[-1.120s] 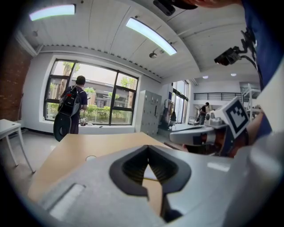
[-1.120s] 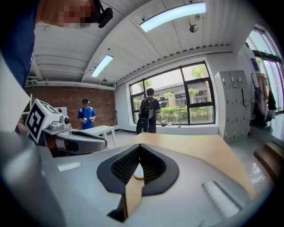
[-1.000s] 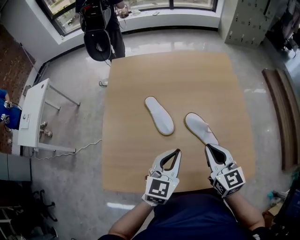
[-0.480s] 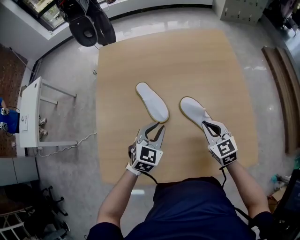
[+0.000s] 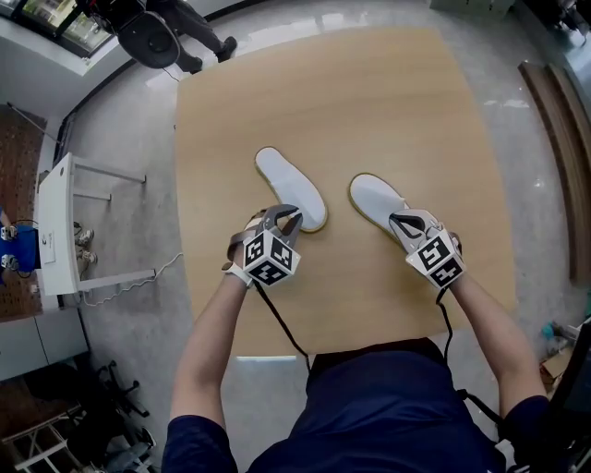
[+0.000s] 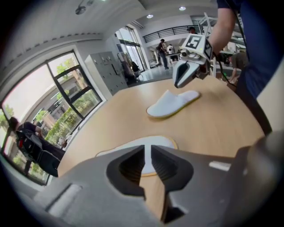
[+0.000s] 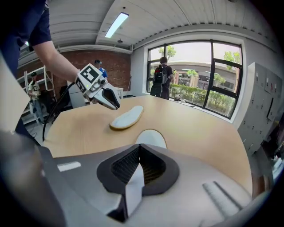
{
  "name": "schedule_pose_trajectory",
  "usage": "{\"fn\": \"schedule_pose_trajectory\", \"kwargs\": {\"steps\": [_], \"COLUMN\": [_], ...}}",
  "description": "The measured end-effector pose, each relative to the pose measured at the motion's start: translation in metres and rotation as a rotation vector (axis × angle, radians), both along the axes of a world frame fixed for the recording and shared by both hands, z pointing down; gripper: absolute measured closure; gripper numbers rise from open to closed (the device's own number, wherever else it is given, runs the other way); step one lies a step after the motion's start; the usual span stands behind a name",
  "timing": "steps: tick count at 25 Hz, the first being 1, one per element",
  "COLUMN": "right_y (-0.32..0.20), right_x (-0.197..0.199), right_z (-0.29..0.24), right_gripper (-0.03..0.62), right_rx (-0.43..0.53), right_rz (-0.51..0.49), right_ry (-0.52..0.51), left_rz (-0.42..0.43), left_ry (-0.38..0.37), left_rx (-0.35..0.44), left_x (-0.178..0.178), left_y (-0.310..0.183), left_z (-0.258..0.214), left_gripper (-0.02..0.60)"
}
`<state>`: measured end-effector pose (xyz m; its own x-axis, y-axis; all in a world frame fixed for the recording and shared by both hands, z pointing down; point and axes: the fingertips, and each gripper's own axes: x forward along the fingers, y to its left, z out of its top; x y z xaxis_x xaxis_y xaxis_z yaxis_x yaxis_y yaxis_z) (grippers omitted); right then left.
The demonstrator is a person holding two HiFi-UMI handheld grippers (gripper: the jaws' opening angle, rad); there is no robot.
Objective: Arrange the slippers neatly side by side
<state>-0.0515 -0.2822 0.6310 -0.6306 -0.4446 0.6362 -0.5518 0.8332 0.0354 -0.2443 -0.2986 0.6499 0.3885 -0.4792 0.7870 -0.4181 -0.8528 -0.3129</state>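
Note:
Two white slippers lie apart on the wooden table. The left slipper slants toward the upper left. My left gripper is at its near end, and its jaws are closing to a narrow gap. The left slipper shows just past the tips, and the pads do not press on it. My right gripper is over the near end of the right slipper. It is shut, with a white strip of that slipper pinched between the jaws. The right slipper's toe shows beyond them.
A person with a backpack stands beyond the table's far left corner. A small white table and a cable are on the floor to the left. A wooden bench runs along the right.
Both grippers have moved forward onto the slippers. The left one went from the front edge up to the left slipper's near end, and its jaws parted slightly. The person has stepped farther away.

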Motion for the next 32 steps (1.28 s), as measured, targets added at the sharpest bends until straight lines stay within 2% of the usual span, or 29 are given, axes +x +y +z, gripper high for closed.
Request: {"fn": "schedule_pose_trajectory", "kwargs": {"steps": [4, 8, 10, 12, 16, 20, 24, 28, 32], "right_y": [-0.010, -0.005, -0.001, -0.001, -0.001, -0.005, -0.001, 0.003, 0.010], "right_x": [-0.001, 0.001, 0.003, 0.005, 0.006, 0.004, 0.007, 0.011, 0.008], "right_z": [0.020, 0.041, 0.052, 0.060, 0.065, 0.068, 0.074, 0.075, 0.075], "right_gripper": [0.588, 0.588, 0.588, 0.588, 0.588, 0.588, 0.588, 0.588, 0.588], "right_rx": [0.029, -0.004, -0.039, -0.070, -0.126, -0.129, -0.161, -0.198, -0.237], "right_rz": [-0.086, -0.145, -0.137, -0.098, -0.009, 0.035, 0.124, 0.239, 0.335], "right_ry": [0.070, 0.123, 0.155, 0.150, 0.089, 0.079, 0.057, 0.036, 0.009], "left_rz": [0.109, 0.241, 0.244, 0.210, 0.086, -0.118, -0.295, -0.523, -0.728], "left_ry": [-0.093, -0.154, -0.162, -0.140, -0.058, 0.081, 0.121, 0.146, 0.242], "left_rx": [-0.038, -0.110, -0.150, -0.177, -0.206, -0.266, -0.261, -0.271, -0.295], "left_x": [-0.011, -0.002, 0.001, 0.004, 0.011, 0.016, 0.024, 0.031, 0.033], "left_y": [-0.015, -0.009, -0.006, -0.004, 0.001, 0.002, 0.008, 0.017, 0.023], "left_z": [0.018, 0.031, 0.039, 0.048, 0.055, 0.059, 0.061, 0.061, 0.059], "left_gripper": [0.541, 0.483, 0.477, 0.480, 0.529, 0.535, 0.535, 0.537, 0.537]}}
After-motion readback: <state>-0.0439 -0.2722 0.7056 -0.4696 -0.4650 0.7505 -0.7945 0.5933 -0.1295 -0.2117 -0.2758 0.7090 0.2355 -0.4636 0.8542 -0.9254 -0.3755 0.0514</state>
